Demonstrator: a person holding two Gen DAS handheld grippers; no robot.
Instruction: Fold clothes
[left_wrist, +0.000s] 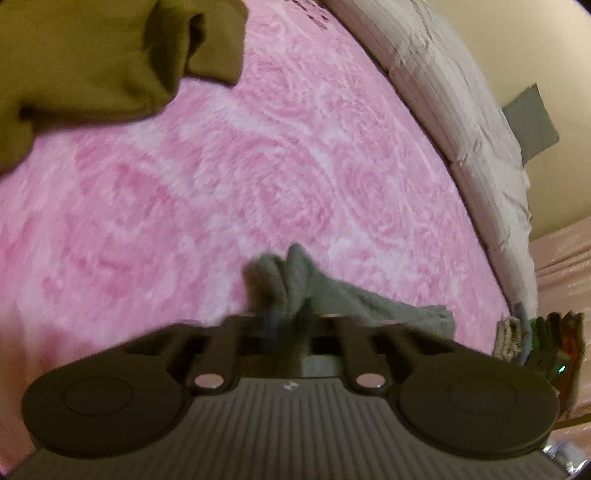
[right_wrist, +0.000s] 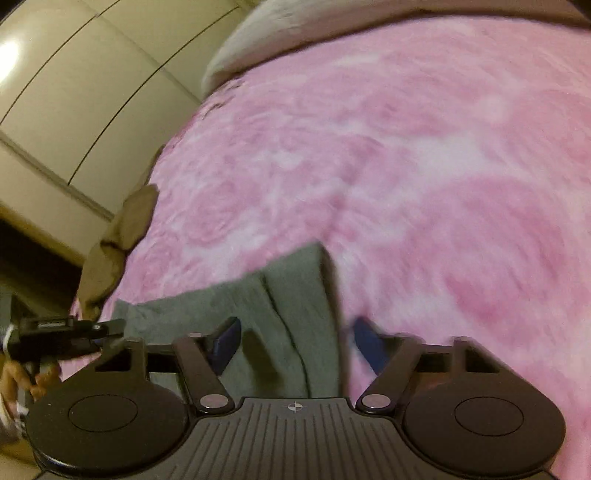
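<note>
A small grey cloth (left_wrist: 332, 295) lies on the pink blanket (left_wrist: 258, 166). My left gripper (left_wrist: 282, 314) is shut on a bunched end of it, and the fabric puckers up just past the fingertips. In the right wrist view the grey cloth (right_wrist: 295, 295) runs between the blue pads (right_wrist: 225, 343) of my right gripper (right_wrist: 295, 343). Those jaws stand wide apart and press on nothing. The left gripper (right_wrist: 110, 328) shows at that view's left edge, at the cloth's far end, with a hand (right_wrist: 18, 373) behind it.
An olive-brown garment (left_wrist: 92, 55) lies crumpled at the blanket's far left corner. A beige quilt (left_wrist: 461, 110) borders the blanket on the right, with a cream wall behind. A cream wardrobe (right_wrist: 74, 92) stands beside the bed. Some folded cloths (left_wrist: 513, 336) sit at the blanket's right edge.
</note>
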